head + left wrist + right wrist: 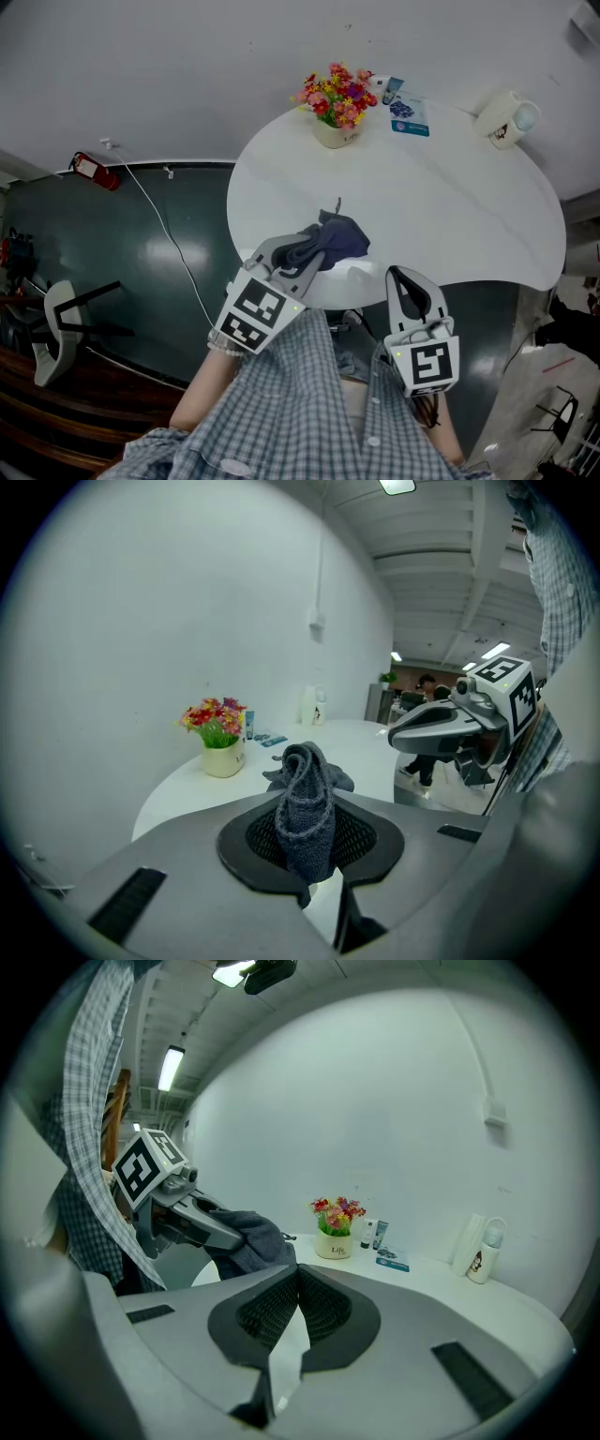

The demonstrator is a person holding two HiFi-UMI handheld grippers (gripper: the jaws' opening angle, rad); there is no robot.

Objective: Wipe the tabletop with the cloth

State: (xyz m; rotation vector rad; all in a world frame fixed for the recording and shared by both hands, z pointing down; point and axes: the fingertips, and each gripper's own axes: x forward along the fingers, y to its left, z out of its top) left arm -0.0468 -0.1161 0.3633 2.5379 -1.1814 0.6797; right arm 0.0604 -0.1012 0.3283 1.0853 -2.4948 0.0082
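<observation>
Left gripper (302, 255) sits at centre-low of the head view, claw pinching a fold of the dark grey cloth (336, 238). In the left gripper view the knit stands up bunched between the pads, and the rest spills forward toward the table. The grip is on one end only, likely so the loose part can drag as the wiping face. The cloth is over the near edge of the tabletop (469, 216); whether it actually touches the surface, can't tell.

Right gripper (401, 281), lower centre-right, has its claw pressed together with nothing in it. It hangs just off the table's near rim, in front of the checked shirt (309, 403). Looks parked out of the wipe path, spare for now.

The surface is round, white, smooth and mostly bare, with no visible spill or dirt. Clutter is all at the far rim, in the upper part of the frame:
- flower pot (336, 112) at upper centre
- blue packet (410, 115) just right of it
- white bottle (506, 120) at upper right

A wide sweep should stop short of those, I'd say.

The wall (141, 66) behind is plain white and the floor (131, 272) is dark green and glossy. A red fire extinguisher (94, 172) is at left, with a white cable (169, 239) trailing from near it, and a chair (61, 333) is at lower left.
</observation>
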